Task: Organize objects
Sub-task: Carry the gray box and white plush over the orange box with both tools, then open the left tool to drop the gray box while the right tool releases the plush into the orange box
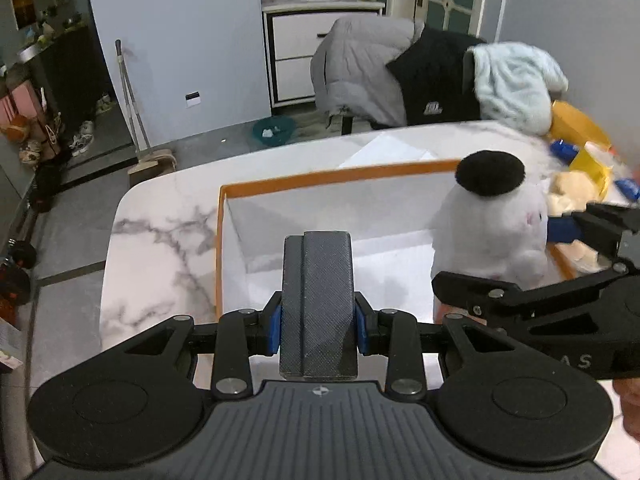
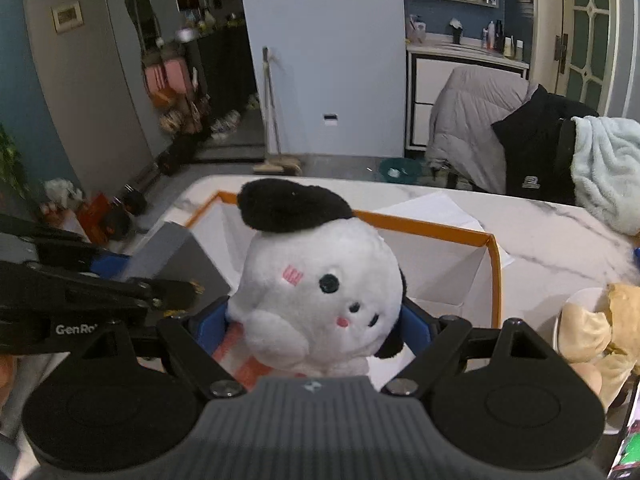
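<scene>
Left gripper (image 1: 318, 320) clamps a grey wallet (image 1: 318, 300) above the orange-rimmed box (image 1: 340, 176); beside it, right gripper (image 2: 316, 320) hugs the white plush (image 2: 320, 284), apparently over the box too.

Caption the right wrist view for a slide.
Right gripper holds a white plush toy over the orange-rimmed box.

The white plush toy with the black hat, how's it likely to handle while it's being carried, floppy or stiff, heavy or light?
Probably soft and squashy: the white plush toy looks fuzzy and rounded, bulging between the right tool's blue pads. Likely light for its size, being stuffed fabric. It may flop or tilt, since its head rises well above the grip, over the orange-rimmed box.
</scene>
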